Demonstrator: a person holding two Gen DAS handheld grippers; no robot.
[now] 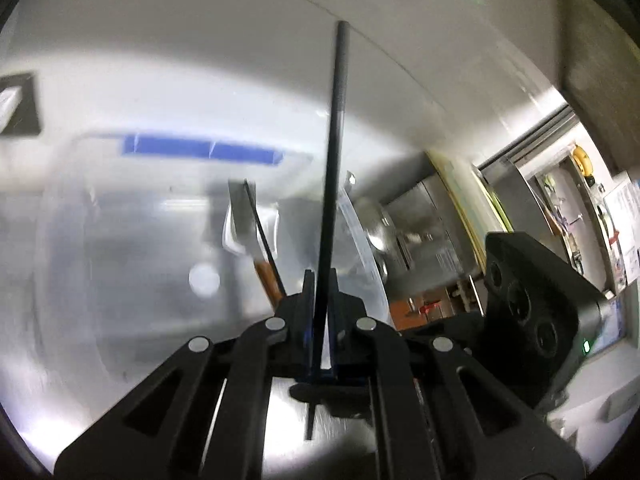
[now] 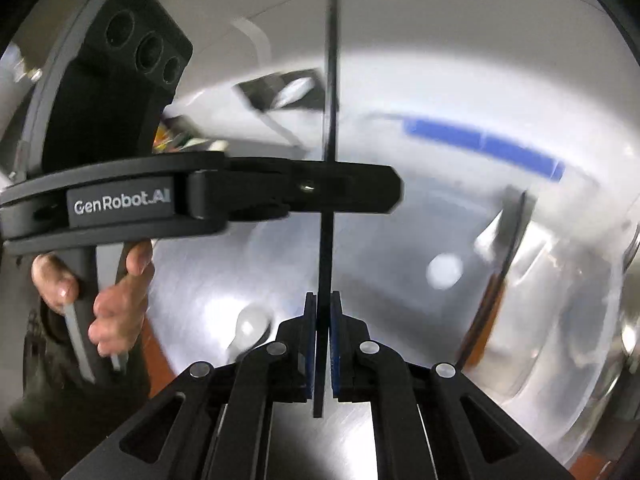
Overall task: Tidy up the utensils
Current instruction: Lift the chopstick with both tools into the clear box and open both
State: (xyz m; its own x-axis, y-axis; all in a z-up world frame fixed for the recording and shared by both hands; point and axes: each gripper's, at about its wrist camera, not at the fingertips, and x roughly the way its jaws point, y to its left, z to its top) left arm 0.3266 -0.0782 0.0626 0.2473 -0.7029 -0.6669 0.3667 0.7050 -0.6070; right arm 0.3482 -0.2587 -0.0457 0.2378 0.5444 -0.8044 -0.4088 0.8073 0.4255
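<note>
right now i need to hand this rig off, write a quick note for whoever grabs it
Left gripper: shut on the black chopstick.
Right gripper: shut on the same chopstick lower down; both grip it at once, held above the steel counter.
Clear bin with blue strip holds other utensils, too blurred to name. White spoon lies on the counter.
Done: chopstick picked up.
Left: release one gripper, place chopstick, probably collect spoon.

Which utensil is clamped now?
The black stick: left gripper and right gripper both clamp it. The white spoon lies loose; the cleaver stands in the bin.

Commercial kitchen; steel counter, steel fridges
</note>
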